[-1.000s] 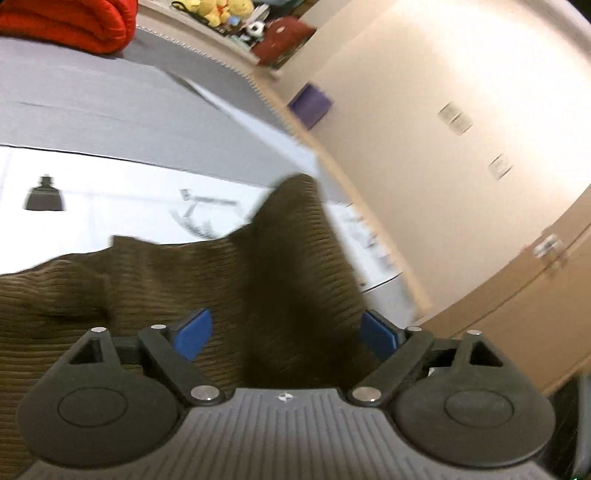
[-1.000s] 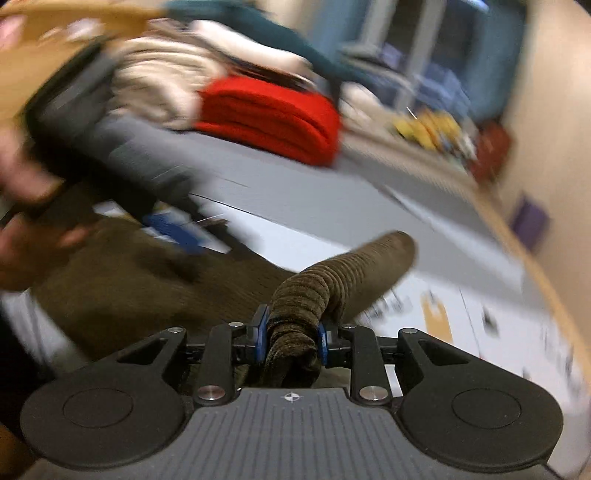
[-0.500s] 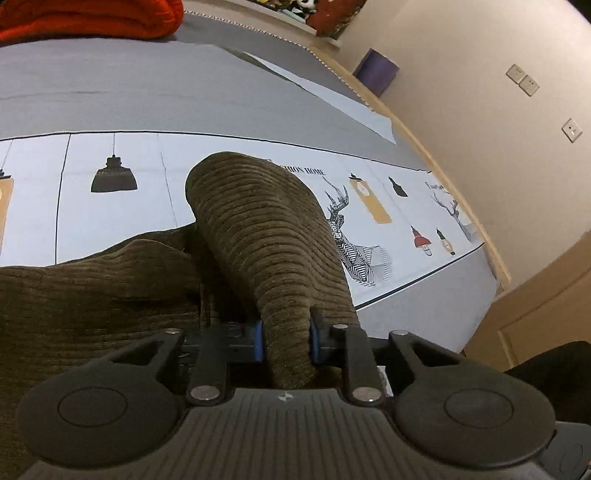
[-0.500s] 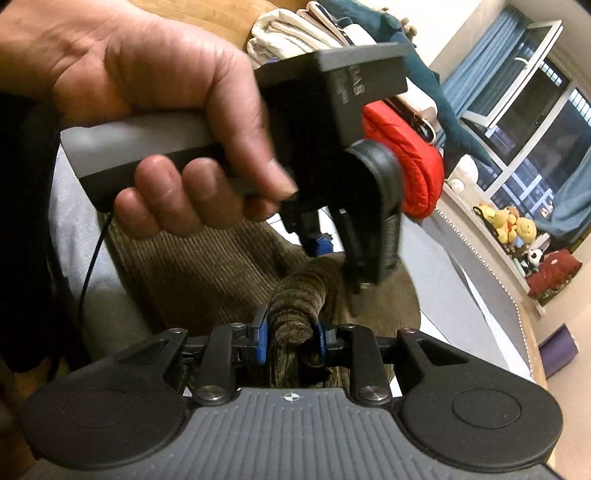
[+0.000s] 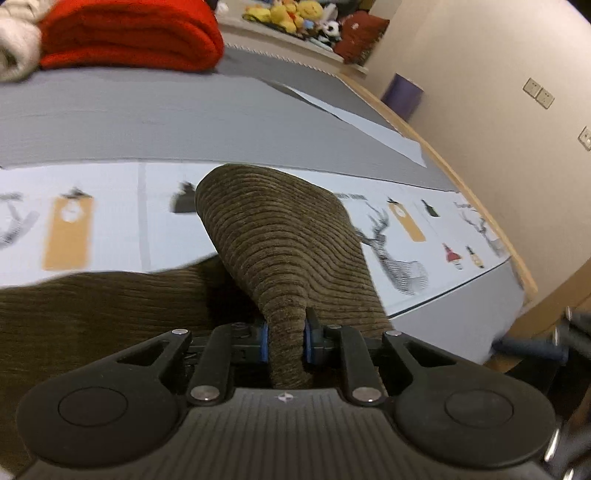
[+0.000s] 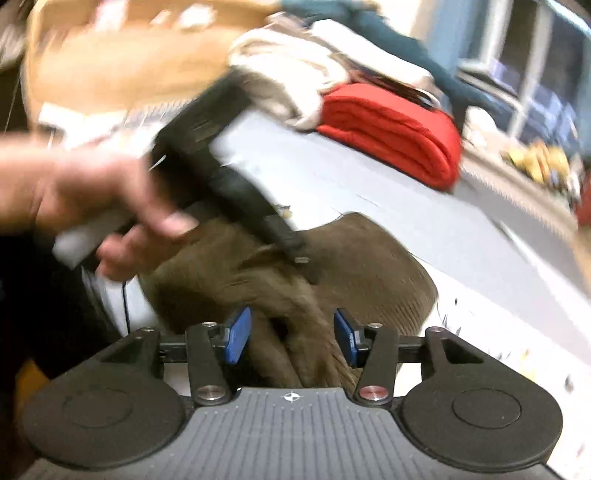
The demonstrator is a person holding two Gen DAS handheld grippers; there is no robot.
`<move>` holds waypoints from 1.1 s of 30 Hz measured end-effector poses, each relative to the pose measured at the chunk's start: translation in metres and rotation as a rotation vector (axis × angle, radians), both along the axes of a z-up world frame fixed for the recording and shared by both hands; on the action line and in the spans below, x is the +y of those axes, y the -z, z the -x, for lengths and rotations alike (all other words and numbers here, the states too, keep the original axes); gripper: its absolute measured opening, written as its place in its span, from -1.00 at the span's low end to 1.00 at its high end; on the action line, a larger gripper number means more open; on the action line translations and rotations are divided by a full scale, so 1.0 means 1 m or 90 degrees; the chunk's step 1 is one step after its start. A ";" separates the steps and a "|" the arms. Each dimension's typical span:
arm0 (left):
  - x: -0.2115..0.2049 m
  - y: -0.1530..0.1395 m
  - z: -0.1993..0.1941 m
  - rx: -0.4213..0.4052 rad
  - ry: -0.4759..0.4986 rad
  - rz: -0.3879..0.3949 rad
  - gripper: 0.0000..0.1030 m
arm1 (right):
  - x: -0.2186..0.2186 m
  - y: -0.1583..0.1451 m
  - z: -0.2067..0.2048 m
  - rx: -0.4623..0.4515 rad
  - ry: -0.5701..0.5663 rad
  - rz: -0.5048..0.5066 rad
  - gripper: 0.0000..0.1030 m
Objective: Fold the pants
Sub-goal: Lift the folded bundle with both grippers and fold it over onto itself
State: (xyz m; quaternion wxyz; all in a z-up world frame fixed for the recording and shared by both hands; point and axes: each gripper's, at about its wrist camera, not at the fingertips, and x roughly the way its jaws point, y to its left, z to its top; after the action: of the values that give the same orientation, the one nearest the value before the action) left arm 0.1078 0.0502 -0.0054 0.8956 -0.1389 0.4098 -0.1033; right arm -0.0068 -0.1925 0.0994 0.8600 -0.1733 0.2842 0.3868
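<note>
- The brown ribbed corduroy pants point(image 5: 288, 258) lie on the pale printed bed sheet point(image 5: 110, 229), at its near edge.
- A fold of them rises between the pads of the left gripper point(image 5: 283, 341), whose jaws are closing.
- Behind the sheet lies a grey bed cover point(image 5: 147, 122); a folded red blanket point(image 5: 125, 33) rests at its far side.
- The pants also lie between the opening jaws of the right gripper point(image 6: 291, 341), the pads apart from the cloth.
- The left hand point(image 6: 103, 206) is to the left above the pants.

Grey sheet point(image 5: 147, 122) ahead free; red blanket point(image 5: 125, 33) blocks far end (piled).
</note>
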 end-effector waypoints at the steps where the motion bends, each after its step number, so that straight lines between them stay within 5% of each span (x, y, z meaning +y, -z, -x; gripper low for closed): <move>1: 0.007 -0.006 0.007 -0.009 -0.009 -0.012 -0.66 | -0.003 -0.003 -0.006 0.013 0.016 -0.010 0.02; 10: 0.111 -0.050 0.057 -0.048 -0.087 -0.078 -0.66 | 0.011 -0.005 -0.066 0.040 0.114 -0.066 0.20; 12: 0.143 -0.032 0.072 -0.048 -0.134 -0.058 -0.67 | 0.017 0.011 -0.083 0.074 0.136 -0.076 0.20; 15: 0.189 -0.013 0.076 0.018 -0.246 0.029 -0.67 | 0.019 0.042 -0.097 0.133 0.169 -0.090 0.20; 20: 0.218 0.009 0.068 0.097 -0.301 0.079 -0.61 | 0.021 0.072 -0.109 0.277 0.226 -0.160 0.18; 24: 0.233 0.011 0.072 0.102 -0.363 0.092 0.18 | 0.042 0.089 -0.119 0.306 0.235 -0.153 0.19; 27: 0.240 0.016 0.070 0.121 -0.382 0.113 0.58 | 0.054 0.102 -0.130 0.353 0.243 -0.154 0.20; 33: 0.243 0.042 0.061 0.201 -0.373 0.142 0.71 | 0.077 0.125 -0.139 0.409 0.264 -0.135 0.32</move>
State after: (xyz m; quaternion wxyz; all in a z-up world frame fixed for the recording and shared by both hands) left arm 0.0466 0.2929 -0.0474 0.7922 -0.3619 0.4720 0.1367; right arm 0.1323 -0.1157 -0.0257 0.8001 0.1075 0.5264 0.2668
